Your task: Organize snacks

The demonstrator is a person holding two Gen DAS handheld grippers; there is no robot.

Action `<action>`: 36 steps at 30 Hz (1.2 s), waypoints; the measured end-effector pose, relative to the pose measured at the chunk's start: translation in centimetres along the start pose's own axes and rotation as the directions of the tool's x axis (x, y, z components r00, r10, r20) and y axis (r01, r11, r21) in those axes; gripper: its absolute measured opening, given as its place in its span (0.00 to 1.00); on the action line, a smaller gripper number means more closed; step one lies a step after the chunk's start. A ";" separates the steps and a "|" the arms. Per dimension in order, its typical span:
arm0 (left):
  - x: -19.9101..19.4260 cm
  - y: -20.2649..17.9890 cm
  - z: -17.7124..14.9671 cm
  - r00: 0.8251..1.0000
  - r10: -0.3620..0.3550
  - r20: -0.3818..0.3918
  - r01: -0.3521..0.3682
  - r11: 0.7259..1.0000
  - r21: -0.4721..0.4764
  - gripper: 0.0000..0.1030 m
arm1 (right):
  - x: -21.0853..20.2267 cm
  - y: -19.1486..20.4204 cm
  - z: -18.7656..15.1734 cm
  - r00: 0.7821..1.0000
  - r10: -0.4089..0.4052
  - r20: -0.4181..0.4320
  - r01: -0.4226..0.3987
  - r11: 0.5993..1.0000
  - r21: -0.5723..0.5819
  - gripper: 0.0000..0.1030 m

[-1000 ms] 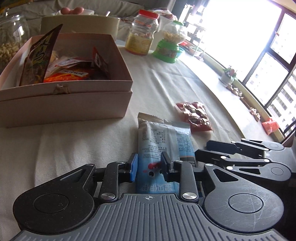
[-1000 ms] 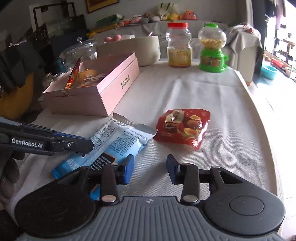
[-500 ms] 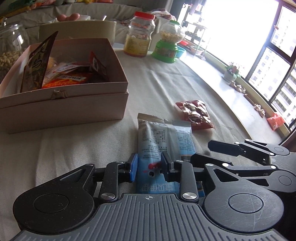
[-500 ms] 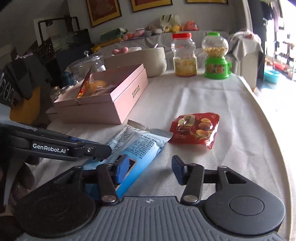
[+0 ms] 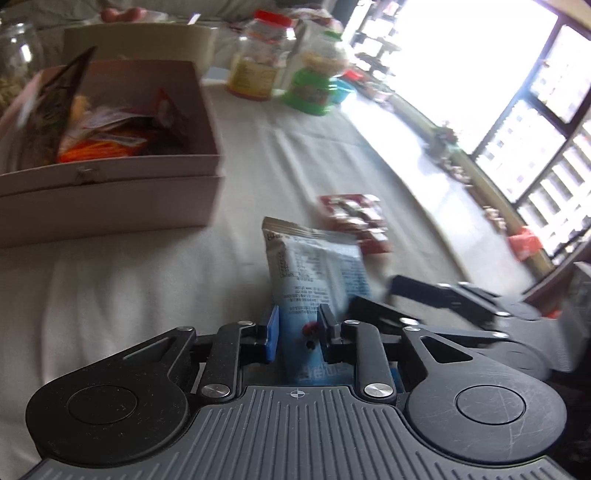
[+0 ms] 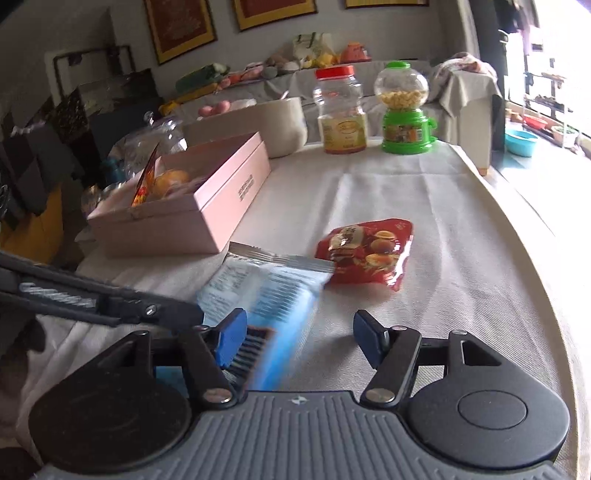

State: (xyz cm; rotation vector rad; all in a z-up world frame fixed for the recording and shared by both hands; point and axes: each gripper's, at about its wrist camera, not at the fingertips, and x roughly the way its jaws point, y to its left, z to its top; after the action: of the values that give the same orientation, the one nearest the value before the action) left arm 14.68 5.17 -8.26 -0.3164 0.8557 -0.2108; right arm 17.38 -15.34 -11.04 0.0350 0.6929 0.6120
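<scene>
A pale blue and white snack packet (image 5: 317,269) with dark print; a red packet (image 6: 365,251); a pink box (image 6: 192,206); a green dispenser (image 6: 404,129); a red-lidded jar (image 6: 341,110); a cream cloth (image 6: 443,295).

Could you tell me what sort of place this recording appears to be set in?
Most likely a home living room: framed pictures hang on the wall, a covered sofa stands behind the cloth-covered table, and large windows look out on apartment blocks.

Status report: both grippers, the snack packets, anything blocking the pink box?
Left gripper closing on blue-and-white foil snack packet. Right gripper opening, nothing gripped. Red snack packet loose on cloth. Path to pink cardboard box clear.
</scene>
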 end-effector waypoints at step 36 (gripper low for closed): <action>6.1 -3.8 -0.5 0.982 -0.187 -0.020 0.187 0.982 0.011 0.26 | -5.4 -7.2 -2.9 0.978 -0.197 0.067 0.174 0.951 0.255 0.49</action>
State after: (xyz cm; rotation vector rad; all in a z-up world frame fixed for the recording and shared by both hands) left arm 18.02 -0.33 -11.53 -0.3839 0.8434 -0.3947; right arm 16.06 -24.65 -11.80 0.2268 0.6714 0.3378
